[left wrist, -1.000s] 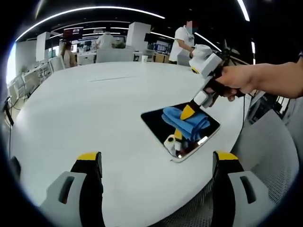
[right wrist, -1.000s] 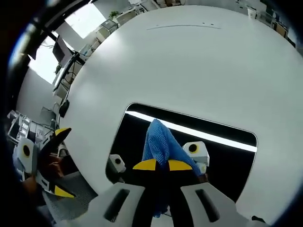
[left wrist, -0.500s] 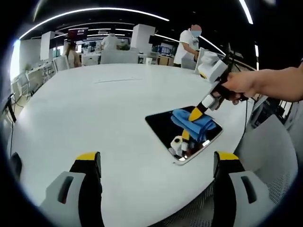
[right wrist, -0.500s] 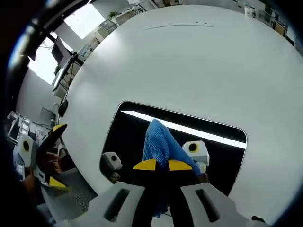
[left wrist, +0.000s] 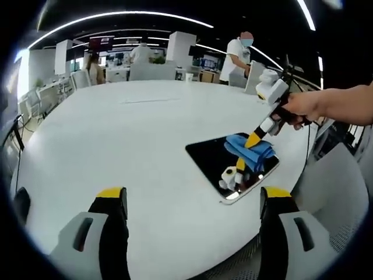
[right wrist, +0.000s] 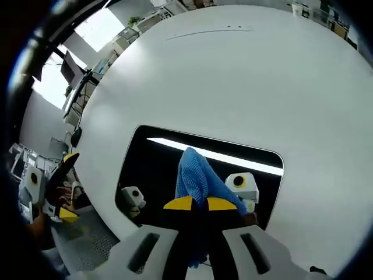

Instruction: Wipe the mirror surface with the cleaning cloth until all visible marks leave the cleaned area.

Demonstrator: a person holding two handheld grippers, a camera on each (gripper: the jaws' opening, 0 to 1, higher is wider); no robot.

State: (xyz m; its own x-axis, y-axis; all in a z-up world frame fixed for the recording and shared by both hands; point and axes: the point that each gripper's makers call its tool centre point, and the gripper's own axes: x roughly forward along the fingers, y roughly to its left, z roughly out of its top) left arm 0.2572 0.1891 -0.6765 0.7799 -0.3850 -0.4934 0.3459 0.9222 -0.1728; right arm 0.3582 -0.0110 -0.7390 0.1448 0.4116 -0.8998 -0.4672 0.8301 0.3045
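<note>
A dark rectangular mirror [left wrist: 221, 166] [right wrist: 157, 169] lies flat on the round white table [left wrist: 116, 134], near its right edge. My right gripper [right wrist: 201, 205] is shut on a blue cleaning cloth [right wrist: 195, 178] and presses it onto the glass. In the left gripper view that same right gripper [left wrist: 254, 140] comes in from the right in a person's hand [left wrist: 309, 108], with the blue cloth [left wrist: 250, 153] bunched under its yellow tips. My left gripper [left wrist: 192, 195] hovers open over the table's near edge, apart from the mirror, with nothing between its jaws.
Office desks, pillars and several people stand beyond the table's far side [left wrist: 175, 61]. A grey mesh chair [left wrist: 332, 192] sits by the table's right edge. The left gripper [right wrist: 46, 195] appears at the left of the right gripper view.
The right gripper and cloth have slid along the mirror toward its right end. The left gripper stays open, and its view has shifted slightly.
</note>
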